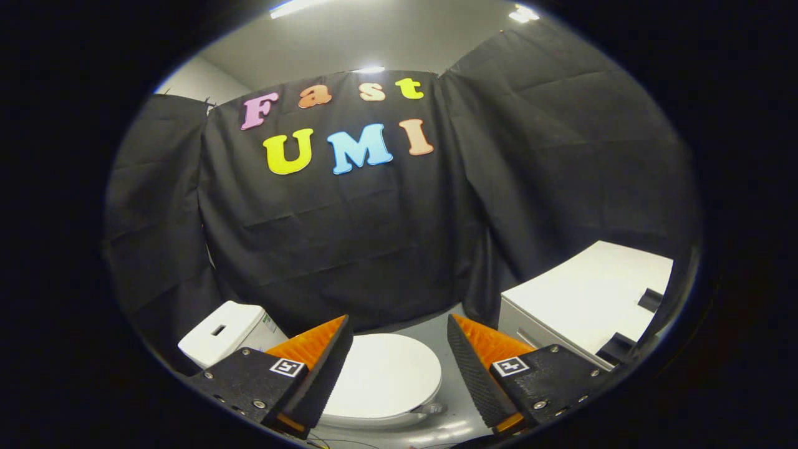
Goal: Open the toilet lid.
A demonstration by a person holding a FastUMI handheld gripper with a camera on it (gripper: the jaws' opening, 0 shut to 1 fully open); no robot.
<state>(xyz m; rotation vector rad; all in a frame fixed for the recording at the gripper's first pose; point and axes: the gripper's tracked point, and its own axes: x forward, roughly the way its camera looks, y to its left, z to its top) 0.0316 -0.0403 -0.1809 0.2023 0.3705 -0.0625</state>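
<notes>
A white toilet stands on the grey floor below me, its oval lid (383,377) lying flat and closed over the bowl. The white tank (227,333) sits behind the lid, to the left of my left finger. My gripper (399,340) hovers above the toilet with its fingers spread wide apart and nothing between them. The lid shows through the gap between the two fingers; the left finger (324,368) overlaps the lid's left side. The right finger (477,368) hangs over the floor just right of the lid.
A white cabinet (586,299) with a flat top stands to the right of the toilet, beyond my right finger. Black cloth walls close the booth behind and on both sides. A strip of grey floor (452,386) runs between toilet and cabinet.
</notes>
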